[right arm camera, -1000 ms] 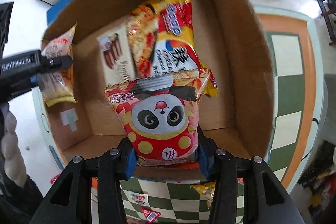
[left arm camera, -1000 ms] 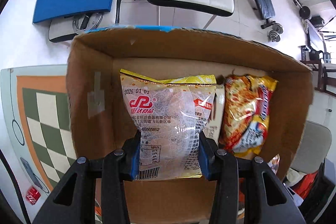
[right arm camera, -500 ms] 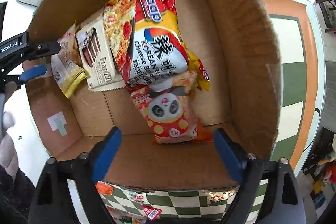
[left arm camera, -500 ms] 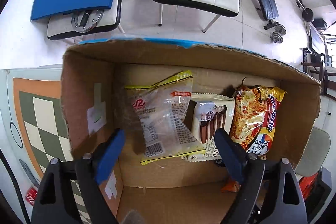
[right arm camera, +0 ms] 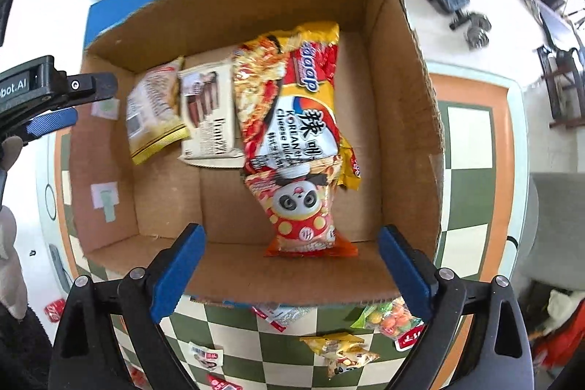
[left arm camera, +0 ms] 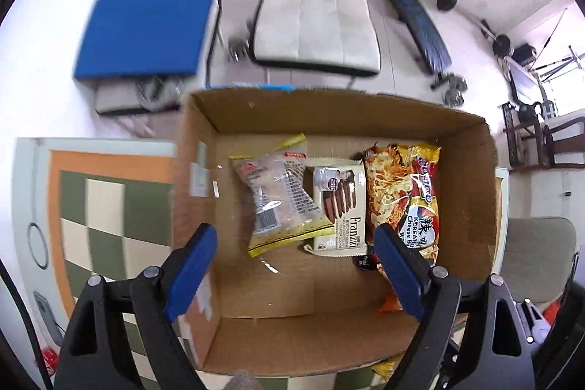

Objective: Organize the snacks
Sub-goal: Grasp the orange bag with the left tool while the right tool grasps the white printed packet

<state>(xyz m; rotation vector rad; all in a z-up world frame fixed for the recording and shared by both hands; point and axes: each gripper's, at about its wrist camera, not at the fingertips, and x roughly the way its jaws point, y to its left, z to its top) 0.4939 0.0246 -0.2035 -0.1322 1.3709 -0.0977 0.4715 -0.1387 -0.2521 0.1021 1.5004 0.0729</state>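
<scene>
Four snack packs sit inside the cardboard box (right arm camera: 409,105), and both grippers hang above it with nothing in them. The left gripper (left arm camera: 296,265) has its jaws spread wide, blue pads apart over the near left part of the box. The right gripper (right arm camera: 289,273) is just as wide open, its jaws straddling the near wall.

Along the box floor, from left to right in the left wrist view: a clear pack with yellow edges (left arm camera: 281,200), tilted and overlapping the cream Franzzi biscuit pack (left arm camera: 342,207), which lies beside the big yellow-and-red noodle bag (left arm camera: 402,196). In the right wrist view the red panda pack (right arm camera: 303,211) lies just in front of the noodle bag, its top edge tucked against it and its bottom near the box's front wall.

The box stands on a green-and-cream checkered surface (right arm camera: 468,148) with an orange border. More small snack packets lie loose on that surface in front of the box, among them a yellow packet (right arm camera: 340,349) and a bag of coloured candy (right arm camera: 387,317).

Beyond the box, a white chair (left arm camera: 318,6) and a blue pad (left arm camera: 146,31) are in view.
</scene>
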